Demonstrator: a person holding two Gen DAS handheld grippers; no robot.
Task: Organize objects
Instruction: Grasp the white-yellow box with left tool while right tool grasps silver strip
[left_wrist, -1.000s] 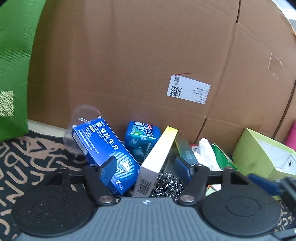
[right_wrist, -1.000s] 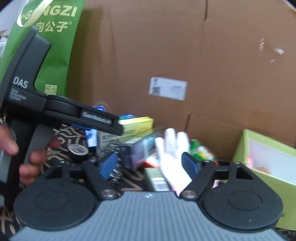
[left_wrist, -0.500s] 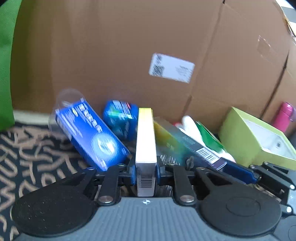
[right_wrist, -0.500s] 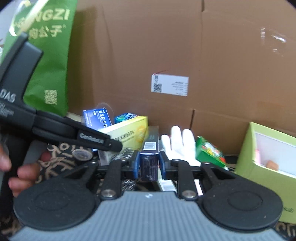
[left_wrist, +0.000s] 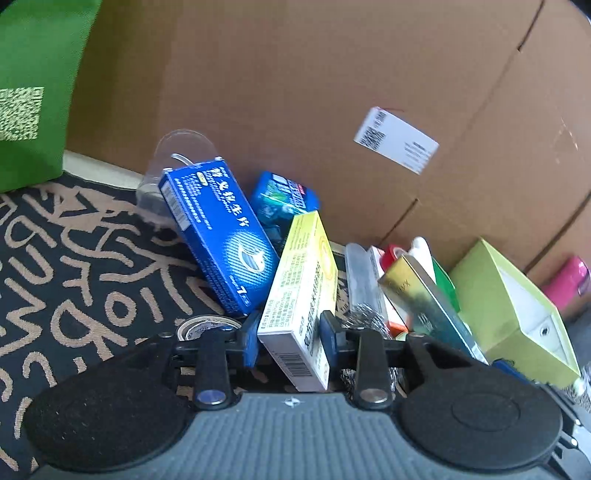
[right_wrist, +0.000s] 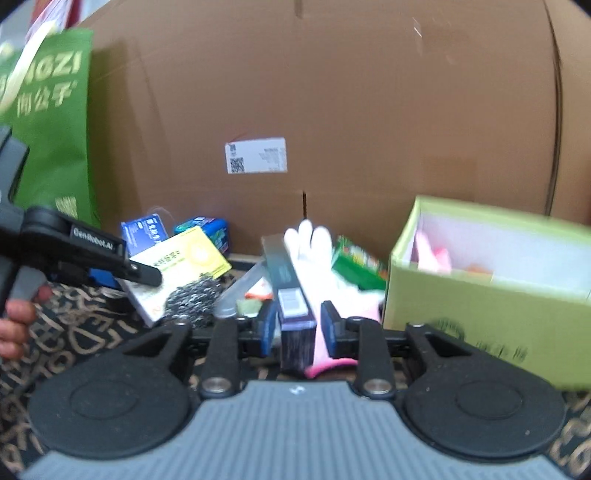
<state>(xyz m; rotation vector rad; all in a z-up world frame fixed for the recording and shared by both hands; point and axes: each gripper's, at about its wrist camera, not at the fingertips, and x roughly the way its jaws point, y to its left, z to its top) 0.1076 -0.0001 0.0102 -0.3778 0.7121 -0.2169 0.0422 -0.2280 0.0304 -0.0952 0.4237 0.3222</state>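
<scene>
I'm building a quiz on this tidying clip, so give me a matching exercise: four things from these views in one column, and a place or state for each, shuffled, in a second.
Things:
1. yellow-and-white box
2. long dark box
3. blue medicine box
4. light green open box

Places or states:
A. leaning in the pile, with no gripper on it
B. clamped in the left gripper
C. standing at the right, with pink things inside
D. clamped in the right gripper

Pairs: 1-B, 2-D, 3-A, 4-C
</scene>
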